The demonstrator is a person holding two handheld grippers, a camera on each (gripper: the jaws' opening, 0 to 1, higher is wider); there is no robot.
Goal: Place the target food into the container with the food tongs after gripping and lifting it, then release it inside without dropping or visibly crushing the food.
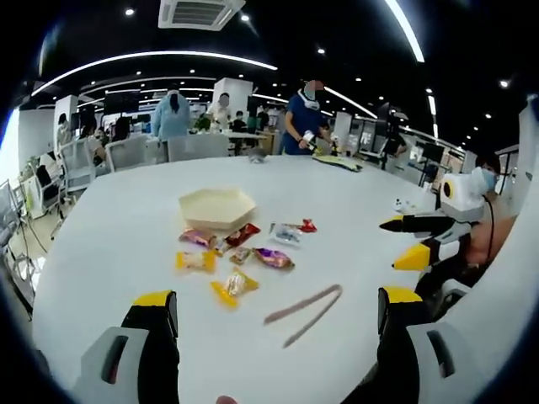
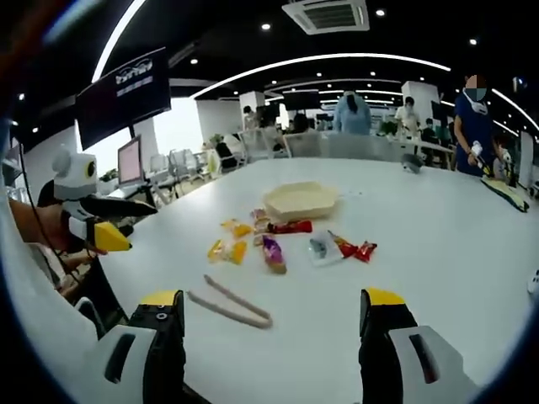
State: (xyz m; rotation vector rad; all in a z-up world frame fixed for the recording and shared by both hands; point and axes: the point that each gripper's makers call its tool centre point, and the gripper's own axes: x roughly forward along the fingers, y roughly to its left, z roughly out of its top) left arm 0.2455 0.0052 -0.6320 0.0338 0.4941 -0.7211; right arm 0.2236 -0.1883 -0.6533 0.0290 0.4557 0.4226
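**Both grippers hanging open over the white table, tongs and snacks lying untouched**

The hexagonal container point(image 1: 217, 207) is sitting on the big white table point(image 1: 109, 244), and everything else is best placed from it. Just in front of the container, on the near side, wrapped snacks are lying scattered: a dark red packet point(image 1: 242, 235) almost touching its rim, a purple packet point(image 1: 274, 257) a little nearer, a yellow packet point(image 1: 195, 260) to one side, and another yellow one point(image 1: 234, 284) nearest the camera. A clear packet with a red one beside it point(image 1: 290, 231) is lying off to the side of the container. In the right gripper view the same container point(image 2: 301, 200) is sitting beyond the same cluster, with the purple packet point(image 2: 274, 252) and yellow packets point(image 2: 227, 250) between it and the camera.

The food tongs point(image 1: 305, 314) are lying flat on the table, well nearer than the snacks and apart from the container, their two arms spread; nothing is gripping them. In the right gripper view the tongs point(image 2: 229, 304) are lying just ahead of the jaws.

The left gripper point(image 1: 278, 313) is hovering with its jaws wide apart, holding nothing. The right gripper point(image 2: 271, 311) is likewise spread and bare; it is also showing from the side in the left gripper view, yellow-tipped jaws parted.

People are standing at desks beyond the far edge of the table.
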